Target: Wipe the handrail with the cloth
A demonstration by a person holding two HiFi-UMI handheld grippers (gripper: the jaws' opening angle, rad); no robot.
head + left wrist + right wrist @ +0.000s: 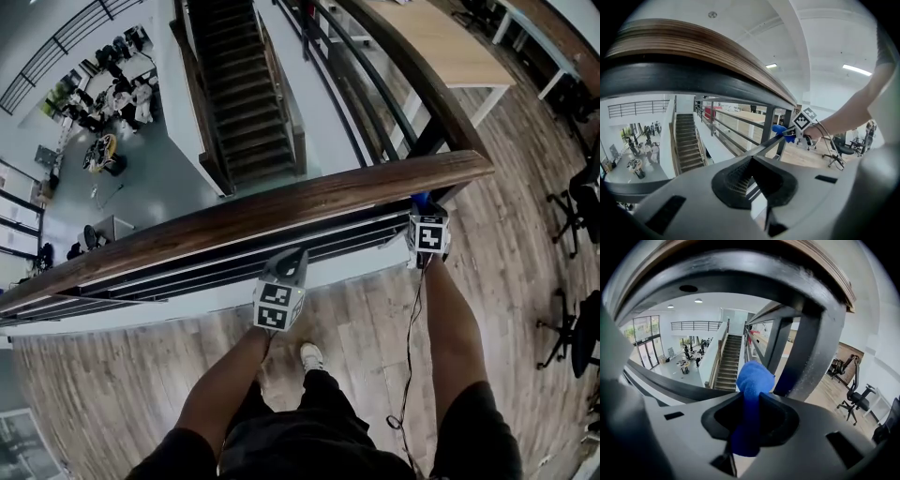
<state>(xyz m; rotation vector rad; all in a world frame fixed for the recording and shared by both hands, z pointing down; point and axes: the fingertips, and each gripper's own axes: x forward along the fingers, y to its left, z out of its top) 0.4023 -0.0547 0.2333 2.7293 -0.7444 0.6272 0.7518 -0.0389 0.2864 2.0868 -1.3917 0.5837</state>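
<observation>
Overhead, the head view gave me one wooden handrail (281, 211) running across the frame, with two grippers below its near edge and a forearm behind each. The left gripper (284, 281) sat under the middle of the rail. Only its own view showed me its claw. There the left gripper (752, 159) had its jaws pressed together with nothing between them, and the underside of the handrail (693, 47) arched close above. That view also caught what the head view could not: the right gripper (799, 129) seen from the side, with the cloth (780, 129) sticking out of its tip just under the rail. Further right in the head view, the right gripper (427, 230) sat near the rail's end, and the cloth (420, 199) was only a small blue speck at the rail's edge. I counted one cloth in all. The right gripper view showed the grip plainly. The right gripper (750, 401) had its claw clamped narrow on the blue cloth (752, 380), which bunched out past the jaw tips beside a dark post (811, 352) and below the handrail (740, 268). I could not tell from any view whether the cloth touched the rail.
</observation>
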